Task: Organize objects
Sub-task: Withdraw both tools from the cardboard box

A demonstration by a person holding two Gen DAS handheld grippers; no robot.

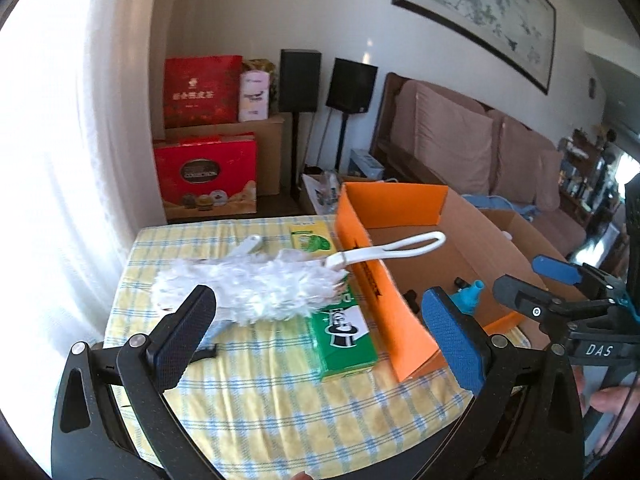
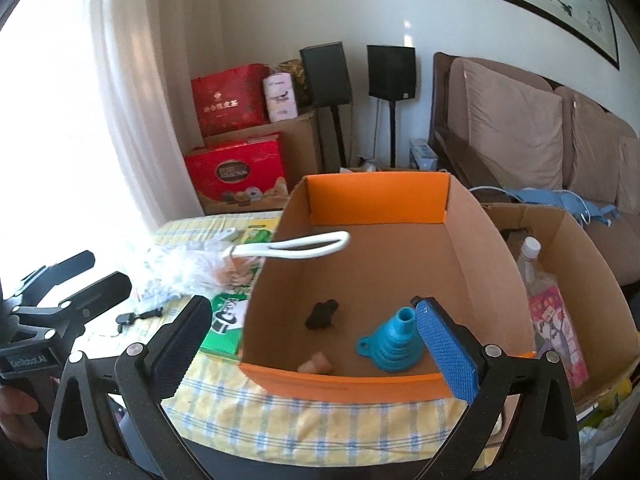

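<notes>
An open orange cardboard box [image 1: 380, 276] [image 2: 376, 200] stands on the checked tablecloth. A white fluffy duster [image 1: 256, 284] [image 2: 188, 268] lies across a green carton [image 1: 344, 332] [image 2: 226, 324], its white loop handle [image 1: 400, 246] [image 2: 304, 248] resting over the box's left wall. Inside the box are a blue funnel [image 2: 390, 342] [image 1: 470, 298], a small black object [image 2: 322, 314] and a tan piece [image 2: 316, 362]. My left gripper [image 1: 320, 336] is open and empty, just short of the duster. My right gripper [image 2: 316, 346] is open and empty at the box's near wall.
A yellow-green packet [image 1: 310, 238] lies behind the duster. A small black clip [image 2: 138, 316] lies on the cloth. A second cardboard box [image 2: 576, 280] with a bottle [image 2: 530, 256] and pink packet stands at right. Red gift boxes, speakers and a sofa are behind the table.
</notes>
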